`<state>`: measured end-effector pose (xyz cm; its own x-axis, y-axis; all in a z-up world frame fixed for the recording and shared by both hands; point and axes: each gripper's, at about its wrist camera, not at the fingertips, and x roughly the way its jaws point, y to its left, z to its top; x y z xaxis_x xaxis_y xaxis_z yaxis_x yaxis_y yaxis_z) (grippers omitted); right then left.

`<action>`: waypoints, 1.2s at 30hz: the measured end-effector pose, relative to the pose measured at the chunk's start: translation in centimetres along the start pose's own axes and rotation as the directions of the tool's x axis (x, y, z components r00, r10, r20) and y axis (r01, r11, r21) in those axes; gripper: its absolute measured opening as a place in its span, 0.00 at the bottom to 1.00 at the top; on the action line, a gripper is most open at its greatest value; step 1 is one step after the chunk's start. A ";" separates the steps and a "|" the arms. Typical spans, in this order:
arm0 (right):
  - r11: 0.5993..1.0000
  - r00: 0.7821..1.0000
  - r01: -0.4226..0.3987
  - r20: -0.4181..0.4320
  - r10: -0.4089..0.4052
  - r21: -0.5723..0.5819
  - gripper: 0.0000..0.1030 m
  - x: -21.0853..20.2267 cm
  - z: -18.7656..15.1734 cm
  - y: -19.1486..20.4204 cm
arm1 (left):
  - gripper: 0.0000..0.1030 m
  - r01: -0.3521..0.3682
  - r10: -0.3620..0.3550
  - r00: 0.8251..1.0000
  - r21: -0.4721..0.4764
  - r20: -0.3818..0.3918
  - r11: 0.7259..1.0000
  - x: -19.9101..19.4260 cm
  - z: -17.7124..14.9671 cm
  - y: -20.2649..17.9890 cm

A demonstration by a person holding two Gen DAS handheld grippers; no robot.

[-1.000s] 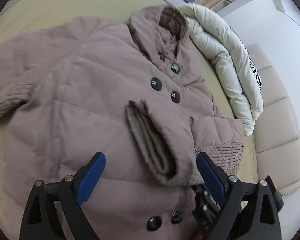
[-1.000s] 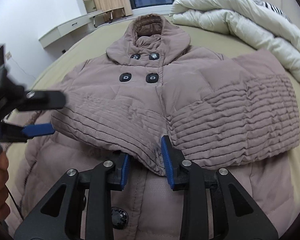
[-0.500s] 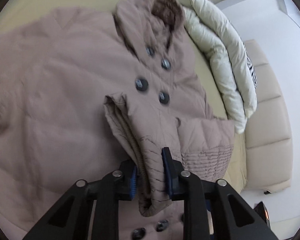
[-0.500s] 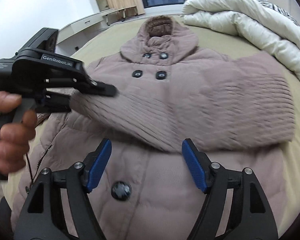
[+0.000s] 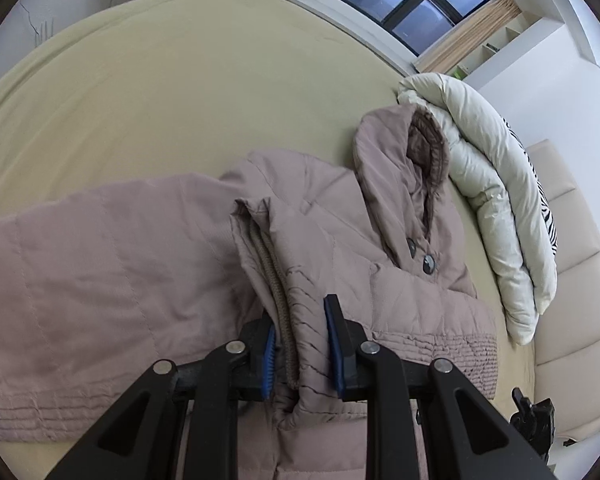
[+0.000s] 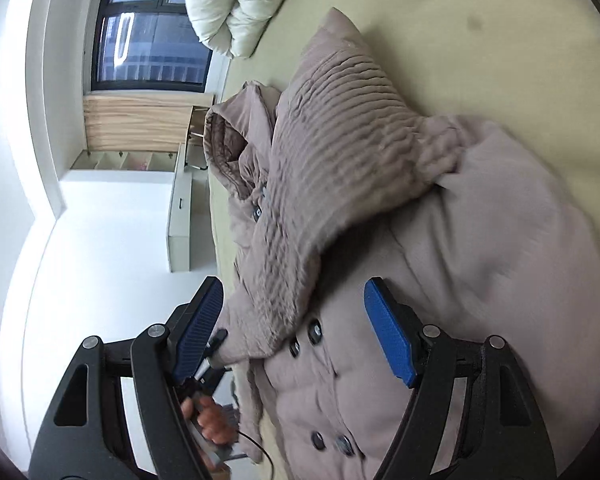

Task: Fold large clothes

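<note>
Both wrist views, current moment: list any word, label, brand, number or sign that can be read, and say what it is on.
None can be read in either view.
Coat: no tag or label shows; its buttons look plain.
Left gripper and right gripper: no print shows on the black arms or blue pads.
Duvet: a zebra pattern, no text.
Drawer unit: nothing written that can be made out.

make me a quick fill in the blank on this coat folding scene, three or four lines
1. The left gripper is shut on the coat's ____.
2. The right gripper has its jaws ____.
3. The coat lies on a ____.
4. Beside the hood sits a rolled white ____.

Missing words: sleeve cuff; open; bed; duvet
</note>
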<state>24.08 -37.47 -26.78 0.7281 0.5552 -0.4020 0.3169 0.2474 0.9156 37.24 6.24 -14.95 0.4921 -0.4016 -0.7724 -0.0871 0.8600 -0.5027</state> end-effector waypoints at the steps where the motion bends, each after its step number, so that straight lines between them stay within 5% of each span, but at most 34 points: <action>1: 1.000 1.000 -0.020 -0.010 0.020 0.023 0.71 1.1 0.7 0.0 | 0.23 -0.009 0.009 1.000 -0.007 0.014 1.000 -0.1 0.2 0.2; 4: 0.999 0.995 0.034 0.095 -0.038 0.037 0.68 1.4 3.1 -0.3 | 0.23 -0.030 0.030 0.999 -0.027 0.029 0.999 -0.1 0.6 1.2; 8: 0.990 0.971 -0.013 0.236 -0.021 0.142 0.61 -1.8 5.9 -2.7 | 0.23 -0.031 0.031 1.000 -0.041 0.002 0.999 1.1 0.1 2.2; 12: 0.993 0.985 0.034 0.167 -0.052 0.109 0.54 -2.5 6.0 -3.2 | 0.24 -0.055 0.054 0.999 -0.040 -0.006 0.998 2.1 -0.7 2.7; 15: 0.987 0.977 0.151 0.141 -0.157 0.058 0.57 -4.7 4.7 -0.7 | 0.26 -0.062 0.062 0.998 -0.017 -0.011 0.998 2.3 -0.6 2.7; 18: 0.984 0.973 0.159 0.183 -0.142 -0.084 0.57 -6.0 4.0 4.4 | 0.27 -0.079 0.079 0.997 0.009 -0.007 0.997 2.6 -0.6 2.3; 23: 0.936 0.972 0.210 0.168 -0.167 -0.282 0.59 -1.4 7.0 10.5 | 0.31 -0.095 0.095 0.995 0.033 -0.005 0.995 3.3 -0.3 1.9; 27: 0.884 0.919 0.393 0.137 -0.370 -0.253 0.59 3.9 10.5 7.4 | 0.43 -0.113 0.114 0.994 0.051 -0.003 0.992 4.1 0.1 2.3; 30: 0.890 0.929 0.369 0.126 -0.347 -0.268 0.58 5.1 10.8 4.1 | 0.50 -0.124 0.124 0.992 0.077 0.003 0.989 4.8 0.5 2.3; 33: 0.841 0.899 0.437 0.151 -0.410 -0.319 0.59 4.4 10.1 6.3 | 0.59 -0.129 0.127 0.992 0.083 0.025 0.988 4.4 0.6 2.3; 36: 0.836 0.911 0.406 0.231 -0.340 -0.369 0.65 2.7 8.3 8.8 | 0.72 -0.144 0.138 0.988 0.089 0.075 0.986 3.4 0.2 2.4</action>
<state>33.89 -40.35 -19.80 0.6963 0.2382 -0.6771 0.3363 0.7251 0.6010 38.88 7.06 -18.70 0.5387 -0.2546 -0.8031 -0.0801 0.9335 -0.3496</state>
